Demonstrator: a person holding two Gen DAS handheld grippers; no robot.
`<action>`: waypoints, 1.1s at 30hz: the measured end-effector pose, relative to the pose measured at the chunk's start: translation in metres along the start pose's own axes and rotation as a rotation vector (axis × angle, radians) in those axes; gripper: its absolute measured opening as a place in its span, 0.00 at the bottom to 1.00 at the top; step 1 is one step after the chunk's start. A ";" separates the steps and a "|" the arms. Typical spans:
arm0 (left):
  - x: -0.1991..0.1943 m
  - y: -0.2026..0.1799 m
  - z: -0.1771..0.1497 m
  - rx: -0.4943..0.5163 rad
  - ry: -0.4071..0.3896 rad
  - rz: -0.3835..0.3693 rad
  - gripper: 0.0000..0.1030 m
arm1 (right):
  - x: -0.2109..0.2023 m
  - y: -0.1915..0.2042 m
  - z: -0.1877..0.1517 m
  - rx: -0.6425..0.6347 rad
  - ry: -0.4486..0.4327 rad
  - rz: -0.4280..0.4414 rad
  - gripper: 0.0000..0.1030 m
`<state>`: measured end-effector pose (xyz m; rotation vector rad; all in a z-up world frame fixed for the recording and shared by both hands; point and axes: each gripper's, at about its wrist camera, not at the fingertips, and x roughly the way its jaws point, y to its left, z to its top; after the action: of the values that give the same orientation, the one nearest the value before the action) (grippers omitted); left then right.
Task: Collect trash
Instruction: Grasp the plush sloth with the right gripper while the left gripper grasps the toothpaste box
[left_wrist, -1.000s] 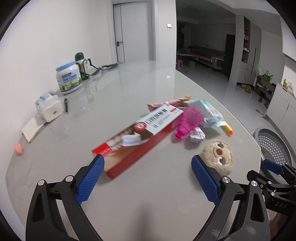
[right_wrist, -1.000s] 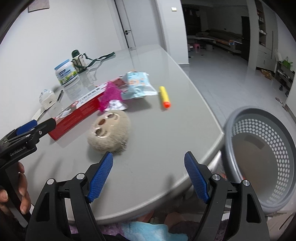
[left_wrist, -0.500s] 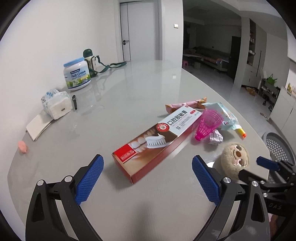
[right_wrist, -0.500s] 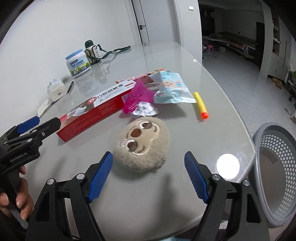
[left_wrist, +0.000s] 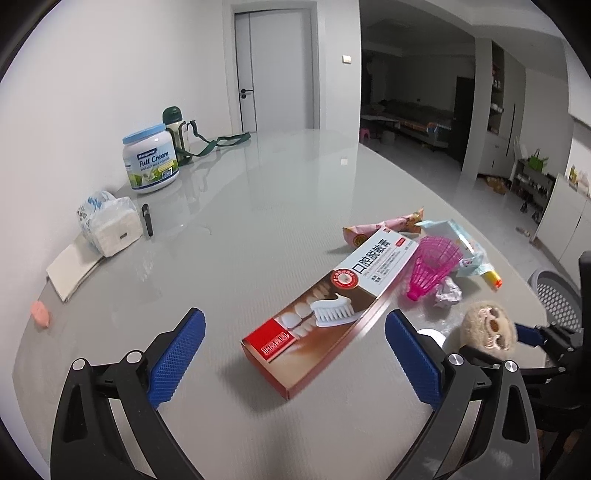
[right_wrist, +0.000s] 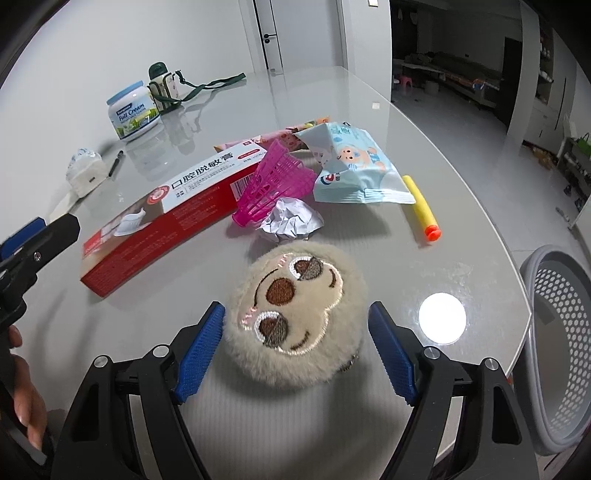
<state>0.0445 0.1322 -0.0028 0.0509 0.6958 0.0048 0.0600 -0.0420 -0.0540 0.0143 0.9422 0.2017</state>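
Observation:
A fluffy beige sloth-face plush (right_wrist: 295, 317) lies near the table's front edge. My right gripper (right_wrist: 295, 310) stands open around it, the left pad close to the fur and the right pad a little apart. My left gripper (left_wrist: 294, 321) is open, low over the near end of a red and white toothpaste box (left_wrist: 332, 306). Behind the plush lie a crumpled paper ball (right_wrist: 291, 219), a pink shuttlecock (right_wrist: 275, 184), a blue wipes pack (right_wrist: 351, 166), a yellow foam dart (right_wrist: 419, 205) and a pink snack wrapper (right_wrist: 280, 136).
A grey perforated basket (right_wrist: 554, 332) stands beside the table's right edge. Along the wall on the left are a milk powder tub (left_wrist: 151, 162), a green bottle (left_wrist: 175, 129) with a strap, a tissue pack (left_wrist: 107, 225), a black pen (left_wrist: 147, 219), a notepad (left_wrist: 70, 269) and a pink eraser (left_wrist: 40, 313).
Both grippers have moved forward over the table. The right one now has the plush between its fingers; the toothpaste box has come between the left gripper's fingers. Both stay open.

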 end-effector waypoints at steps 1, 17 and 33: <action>0.002 0.000 0.000 0.006 0.003 -0.001 0.93 | 0.001 0.001 0.000 -0.004 0.000 -0.002 0.73; 0.025 0.006 0.019 0.072 0.026 -0.123 0.93 | -0.016 -0.015 0.000 0.047 -0.031 0.054 0.60; 0.075 -0.005 0.036 0.167 0.151 -0.295 0.93 | -0.021 -0.022 -0.002 0.041 -0.022 0.087 0.60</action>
<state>0.1252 0.1277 -0.0241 0.1085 0.8489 -0.3350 0.0499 -0.0672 -0.0402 0.0953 0.9249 0.2623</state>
